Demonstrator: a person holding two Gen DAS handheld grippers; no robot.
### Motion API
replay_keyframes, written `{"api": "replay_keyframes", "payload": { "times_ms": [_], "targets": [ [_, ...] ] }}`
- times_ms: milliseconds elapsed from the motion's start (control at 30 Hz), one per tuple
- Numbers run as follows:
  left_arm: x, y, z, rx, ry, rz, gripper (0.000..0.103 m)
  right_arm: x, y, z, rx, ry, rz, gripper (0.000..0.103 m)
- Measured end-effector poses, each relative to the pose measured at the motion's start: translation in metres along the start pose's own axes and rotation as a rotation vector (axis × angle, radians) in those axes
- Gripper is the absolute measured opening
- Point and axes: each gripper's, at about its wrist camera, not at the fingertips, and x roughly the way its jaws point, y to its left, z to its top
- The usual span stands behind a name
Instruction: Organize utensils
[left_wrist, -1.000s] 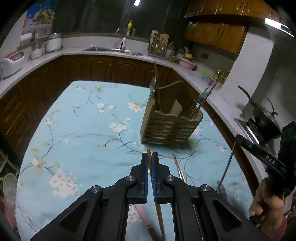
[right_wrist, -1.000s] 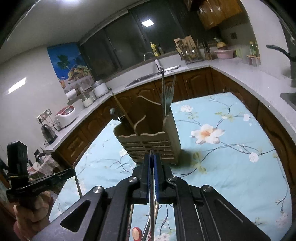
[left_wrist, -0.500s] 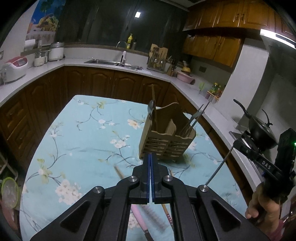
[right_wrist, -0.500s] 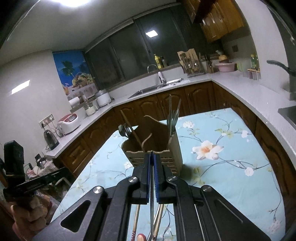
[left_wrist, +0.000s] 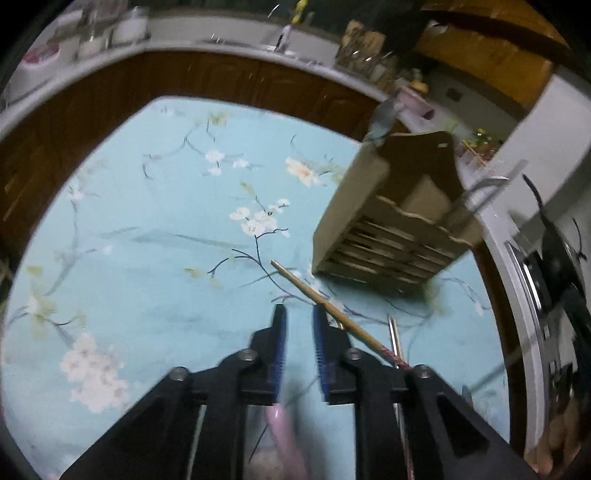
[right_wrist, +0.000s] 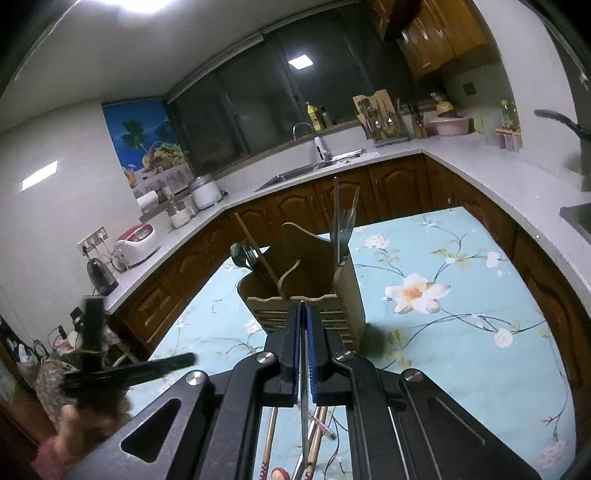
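Observation:
A wooden utensil holder (left_wrist: 399, 221) (right_wrist: 306, 291) stands on the floral table, with forks (right_wrist: 341, 225), a spoon (right_wrist: 240, 254) and a chopstick in it. My left gripper (left_wrist: 298, 314) is open and empty, low over the table. A wooden chopstick (left_wrist: 314, 293) lies just right of its fingertips, and a pink handle (left_wrist: 284, 432) lies beneath it. My right gripper (right_wrist: 303, 310) is shut on a thin metal utensil (right_wrist: 303, 398), held in front of the holder. More chopsticks (right_wrist: 314, 439) lie on the table under it.
The blue floral tablecloth (left_wrist: 147, 258) covers the table. Dark wood cabinets and a white counter (right_wrist: 498, 173) run around it, with a sink (right_wrist: 314, 166), rice cooker (right_wrist: 136, 240) and kettle (right_wrist: 101, 275). A black pan (left_wrist: 554, 258) sits at the right.
My left gripper has opened, dropped toward the table and swung left; the wooden chopstick it held lies on the cloth. My right gripper stays shut on the metal utensil, nearly still.

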Motion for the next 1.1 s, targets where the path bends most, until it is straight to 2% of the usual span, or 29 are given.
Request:
{"api": "replay_keyframes", "payload": {
  "times_ms": [133, 267, 400, 600, 700, 767, 867, 900, 1100],
  "targets": [
    [0.035, 0.001, 0.022, -0.06, 0.028, 0.001, 0.024, -0.001, -0.005, 0.003, 0.009, -0.004, 0.008, 0.004],
    [0.067, 0.005, 0.032, -0.109, 0.054, 0.037, 0.024, 0.0, -0.01, 0.007, 0.023, -0.013, 0.021, 0.004],
    [0.079, 0.003, 0.029, -0.13, 0.086, 0.001, 0.024, 0.002, -0.015, 0.01, 0.032, -0.013, 0.031, 0.004],
    [0.071, -0.027, -0.004, 0.011, 0.113, -0.028, 0.024, -0.005, -0.017, 0.015, 0.038, -0.033, 0.047, 0.004],
    [0.079, -0.051, -0.019, 0.108, 0.134, -0.018, 0.024, -0.007, -0.019, 0.017, 0.041, -0.041, 0.05, 0.004],
    [0.091, -0.06, -0.022, 0.147, 0.146, 0.017, 0.024, -0.007, -0.022, 0.018, 0.049, -0.041, 0.051, 0.004],
    [0.103, -0.062, -0.023, 0.162, 0.166, 0.038, 0.016, -0.008, -0.026, 0.018, 0.06, -0.042, 0.051, 0.004],
    [0.111, -0.062, -0.024, 0.167, 0.176, 0.052, 0.011, -0.009, -0.026, 0.018, 0.06, -0.043, 0.049, 0.004],
    [0.123, -0.067, -0.022, 0.194, 0.159, 0.046, 0.007, -0.012, -0.03, 0.019, 0.063, -0.047, 0.042, 0.004]
  ]
}}
